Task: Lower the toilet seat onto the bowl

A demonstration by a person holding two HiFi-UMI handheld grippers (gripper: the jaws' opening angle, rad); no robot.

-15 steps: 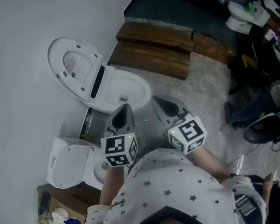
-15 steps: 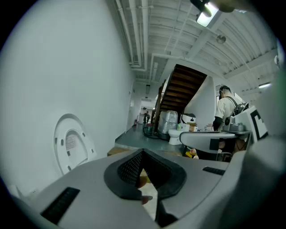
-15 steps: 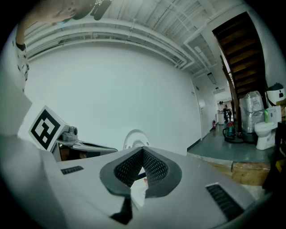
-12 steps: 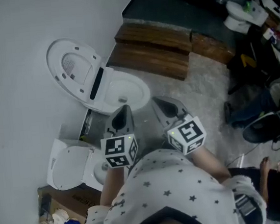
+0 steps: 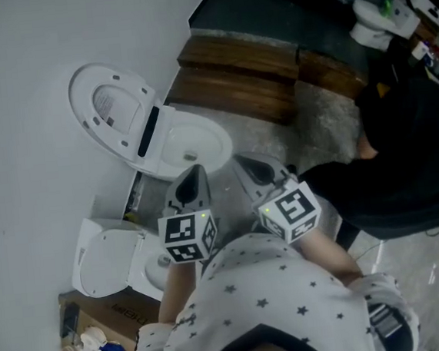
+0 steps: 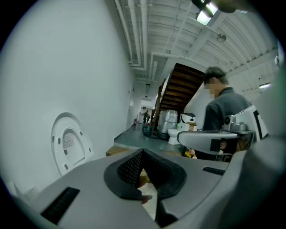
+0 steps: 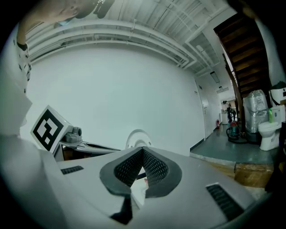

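The white toilet's seat and lid (image 5: 111,112) stand raised against the white wall, above the open bowl (image 5: 192,146). The left gripper view also has the upright seat (image 6: 67,144) at its left, and in the right gripper view the seat (image 7: 136,136) peeks over the jaws. My left gripper (image 5: 195,170) and right gripper (image 5: 243,161) hover side by side just in front of the bowl, touching nothing. Both are shut with nothing between the jaws, as the left gripper (image 6: 142,154) and right gripper (image 7: 143,152) show in their own views.
A second white toilet (image 5: 106,260) with its lid down stands at the lower left, beside a cardboard box (image 5: 95,329) of clutter. Wooden steps (image 5: 241,76) lie beyond the bowl. A person in dark clothes (image 5: 403,153) stands close on the right.
A person in dark clothing has moved in from the right and now covers the floor there. Both grippers have stayed almost still and shut.
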